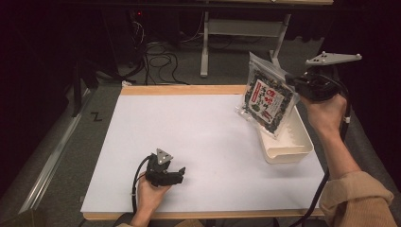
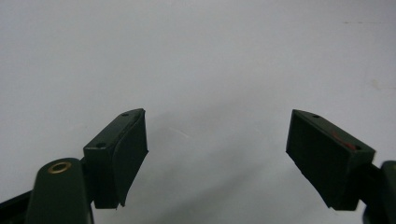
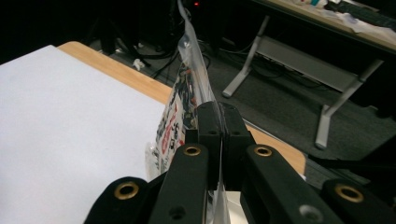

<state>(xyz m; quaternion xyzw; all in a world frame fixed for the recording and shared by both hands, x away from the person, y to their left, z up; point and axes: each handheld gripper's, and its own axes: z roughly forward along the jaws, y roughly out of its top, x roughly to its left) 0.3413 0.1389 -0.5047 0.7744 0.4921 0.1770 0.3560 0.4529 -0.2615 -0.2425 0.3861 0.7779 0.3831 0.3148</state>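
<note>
- Tongs, right (image 1: 289,81): jaws pressed together on the edge of the snack packet (image 1: 266,97), which I hold lifted clear of the counter (image 1: 198,137). In the right gripper view the tongs (image 3: 219,122) pinch the clear plastic margin, and the packet (image 3: 184,100) rises edge-on ahead of the jaws.
- Packet: transparent bag with dark contents and a red-and-white label; it hangs tilted from my right tongs, left of them, its lower corner over the white tray (image 1: 288,139).
- Tray: rests on the counter beneath and just below my right tongs, near the counter's right edge.
- Tongs, left (image 1: 178,173): jaws spread wide, holding nothing. In the left gripper view the tongs (image 2: 217,154) show bare white counter (image 2: 210,60) between and ahead of the jaws.
- Separation: left tongs low over the counter's near side, well apart from packet and tray.
</note>
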